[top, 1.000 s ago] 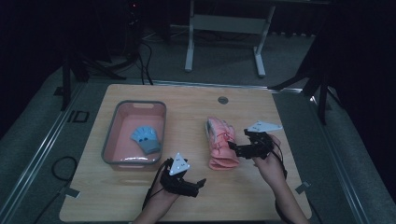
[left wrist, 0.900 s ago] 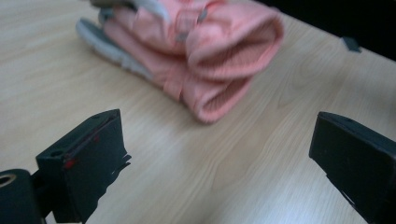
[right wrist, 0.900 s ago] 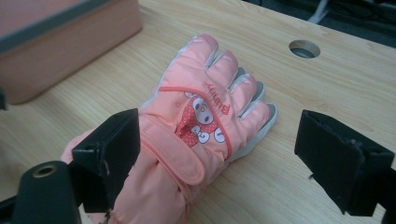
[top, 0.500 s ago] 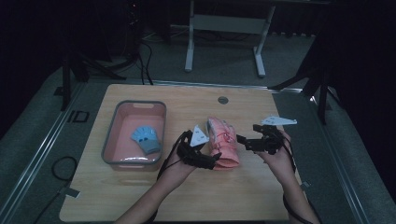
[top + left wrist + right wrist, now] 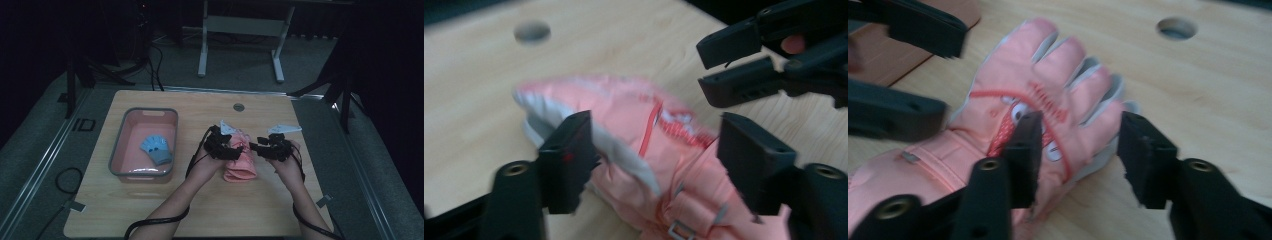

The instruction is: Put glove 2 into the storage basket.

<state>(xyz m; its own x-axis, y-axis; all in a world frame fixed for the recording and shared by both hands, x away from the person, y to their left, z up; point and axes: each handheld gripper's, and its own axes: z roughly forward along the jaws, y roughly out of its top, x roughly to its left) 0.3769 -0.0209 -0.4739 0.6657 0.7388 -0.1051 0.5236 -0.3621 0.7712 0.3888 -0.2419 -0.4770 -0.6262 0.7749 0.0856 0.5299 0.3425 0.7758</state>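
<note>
A grey-rimmed pink tray (image 5: 116,155) sits on the pale wooden surface (image 5: 150,205), well to the left of the left claw (image 5: 227,149). Inside it lies a small blue glove (image 5: 156,149), toward the tray's near right corner. A round grey grommet hole (image 5: 239,107) marks the surface beyond both claws. Farther back, a metal stand (image 5: 240,27) rests on the dark floor, with cables trailing nearby.

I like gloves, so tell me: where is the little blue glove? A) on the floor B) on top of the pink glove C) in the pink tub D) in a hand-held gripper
C: the blue glove lies inside the pink tub, left of the pink glove.
</note>
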